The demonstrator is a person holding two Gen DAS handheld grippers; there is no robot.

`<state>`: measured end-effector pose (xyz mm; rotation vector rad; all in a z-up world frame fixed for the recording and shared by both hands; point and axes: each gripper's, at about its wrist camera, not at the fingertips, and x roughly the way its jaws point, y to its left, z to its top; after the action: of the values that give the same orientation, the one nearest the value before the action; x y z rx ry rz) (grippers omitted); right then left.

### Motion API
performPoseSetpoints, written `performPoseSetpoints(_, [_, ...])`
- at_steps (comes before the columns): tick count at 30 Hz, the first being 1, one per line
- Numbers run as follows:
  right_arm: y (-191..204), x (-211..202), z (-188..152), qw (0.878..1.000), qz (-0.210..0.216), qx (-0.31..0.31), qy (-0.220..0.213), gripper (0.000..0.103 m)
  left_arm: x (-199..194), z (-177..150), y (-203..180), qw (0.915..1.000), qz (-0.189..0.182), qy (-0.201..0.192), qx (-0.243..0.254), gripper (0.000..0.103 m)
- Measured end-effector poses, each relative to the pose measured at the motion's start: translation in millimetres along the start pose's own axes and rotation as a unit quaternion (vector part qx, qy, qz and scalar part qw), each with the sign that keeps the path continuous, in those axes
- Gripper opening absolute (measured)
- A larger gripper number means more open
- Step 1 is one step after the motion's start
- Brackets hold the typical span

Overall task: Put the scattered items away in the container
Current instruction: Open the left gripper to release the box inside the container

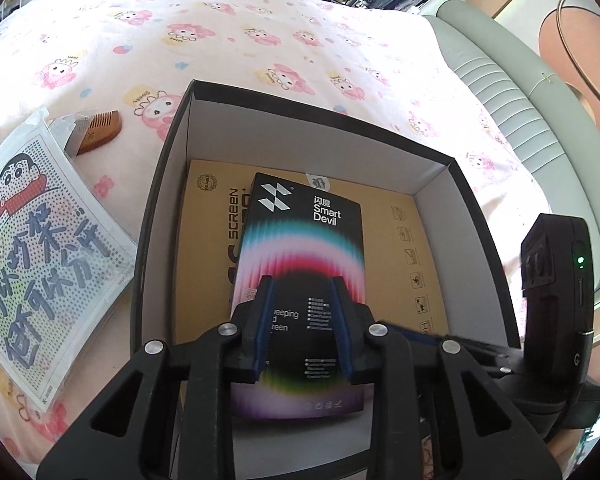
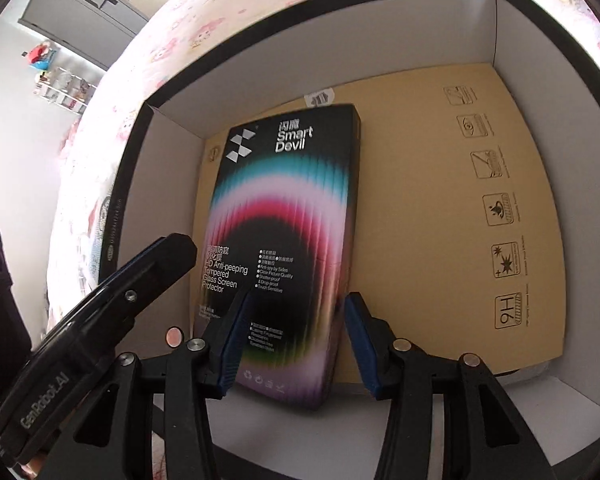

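A black container (image 1: 156,208) with white inner walls sits on the bed. Flat on its floor lies a tan screen-protector pack (image 1: 204,248), and a black Smart Devil box (image 1: 300,232) with rainbow bands rests on top of it. My left gripper (image 1: 304,300) hovers over the box's near half, its jaws narrowly apart with nothing between the pads. My right gripper (image 2: 298,320) hangs open over the near end of the same Smart Devil box (image 2: 288,200), and its pads do not press on it. Left of the container lie a cartoon bead-picture pack (image 1: 40,260) and a wooden comb (image 1: 100,132).
The bed sheet (image 1: 260,40) is pink with a cartoon print. A grey padded bed edge (image 1: 500,92) runs along the right, with a person's arm (image 1: 572,60) beyond it. One of the left gripper's fingers (image 2: 160,264) reaches in beside the container's left wall (image 2: 116,216).
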<state>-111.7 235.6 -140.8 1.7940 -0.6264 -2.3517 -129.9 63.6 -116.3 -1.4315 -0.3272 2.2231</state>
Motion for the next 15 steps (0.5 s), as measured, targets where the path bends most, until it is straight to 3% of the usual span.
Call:
performPoseSetpoints(3, [1,-25,6,0.994,-0.090,-0.032,-0.060,0.045,4,-3,-8,0.9996,0.016,0.008,0.023,0.028])
performPoseSetpoints(5, [-3,-37,14,0.990,-0.113,-0.035,-0.079,0.045,10,-4,-10,0.9994,0.009,0.022,0.024,0.028])
performPoseSetpoints(7, [-11,-39,21,0.993,-0.100,-0.018,-0.064,0.045,15,-5,-8,0.9991,-0.013,0.039,0.013,0.028])
performPoseSetpoints(11, [-25,-27,27,0.999,-0.025,0.031,-0.008,0.045,15,-3,-1,0.9988,-0.023,0.041,-0.014,0.028])
performPoseSetpoints(15, [-13,-6,28,0.999,-0.013,0.025,0.027,0.045,16,-6,-7,0.9993,0.006,0.038,0.003,0.028])
